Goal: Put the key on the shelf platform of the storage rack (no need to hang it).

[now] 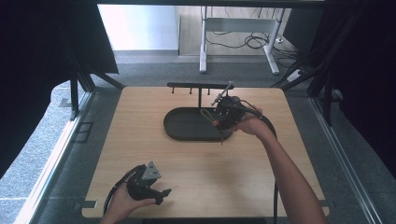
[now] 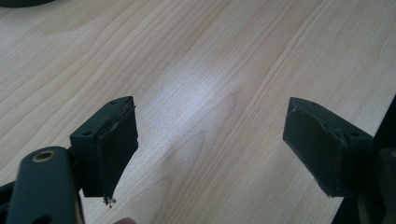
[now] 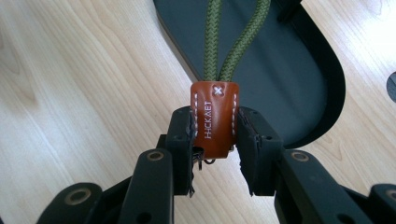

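A key strap with a brown leather tab (image 3: 214, 120) and a green braided cord loop (image 3: 236, 35) sits between the jaws of my right gripper (image 3: 215, 133), which is shut on the tab. In the high view the right gripper (image 1: 219, 119) hovers over the right end of a black oval tray (image 1: 180, 123), the green loop (image 1: 206, 114) pointing left. Behind the tray stands a black T-shaped rack with pegs (image 1: 200, 86). My left gripper (image 1: 161, 193) rests near the table's front left, held by a hand. Its jaws stand wide open over bare wood (image 2: 210, 135) with nothing between them.
The wooden table (image 1: 140, 154) has grey floor on all sides. A white desk frame and cables (image 1: 243, 42) stand beyond the far edge. Dark curtains hang at both sides.
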Motion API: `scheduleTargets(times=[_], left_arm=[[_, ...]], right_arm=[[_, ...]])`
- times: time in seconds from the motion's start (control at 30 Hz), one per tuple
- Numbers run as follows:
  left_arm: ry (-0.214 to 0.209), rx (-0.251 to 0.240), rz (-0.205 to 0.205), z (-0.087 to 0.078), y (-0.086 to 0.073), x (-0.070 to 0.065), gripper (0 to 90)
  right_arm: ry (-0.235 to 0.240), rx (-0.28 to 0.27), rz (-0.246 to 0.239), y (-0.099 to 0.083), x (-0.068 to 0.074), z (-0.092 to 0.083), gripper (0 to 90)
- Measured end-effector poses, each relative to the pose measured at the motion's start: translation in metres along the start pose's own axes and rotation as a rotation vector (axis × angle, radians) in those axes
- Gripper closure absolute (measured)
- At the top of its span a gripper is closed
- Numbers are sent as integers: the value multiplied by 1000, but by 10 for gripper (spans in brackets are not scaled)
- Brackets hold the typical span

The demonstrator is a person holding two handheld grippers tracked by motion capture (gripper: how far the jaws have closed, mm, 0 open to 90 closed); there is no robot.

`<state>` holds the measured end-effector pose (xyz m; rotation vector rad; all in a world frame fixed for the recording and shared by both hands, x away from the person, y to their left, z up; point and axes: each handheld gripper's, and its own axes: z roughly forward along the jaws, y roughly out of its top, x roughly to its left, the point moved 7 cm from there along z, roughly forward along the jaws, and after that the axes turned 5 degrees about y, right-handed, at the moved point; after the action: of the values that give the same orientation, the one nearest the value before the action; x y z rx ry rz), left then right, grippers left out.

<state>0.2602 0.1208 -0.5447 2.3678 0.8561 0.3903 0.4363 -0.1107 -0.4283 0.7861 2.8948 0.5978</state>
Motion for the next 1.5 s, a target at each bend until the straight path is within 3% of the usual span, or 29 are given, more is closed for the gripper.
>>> scheduleTargets(times=[0.73,1.5], left_arm=[[-6,-6,2,-1,1,-1,185],[-15,-5,5,0,1,-2,185]], right_arm=[[-8,24,38,20,-20,24,680],[-58,25,55,45,-38,51,679]])
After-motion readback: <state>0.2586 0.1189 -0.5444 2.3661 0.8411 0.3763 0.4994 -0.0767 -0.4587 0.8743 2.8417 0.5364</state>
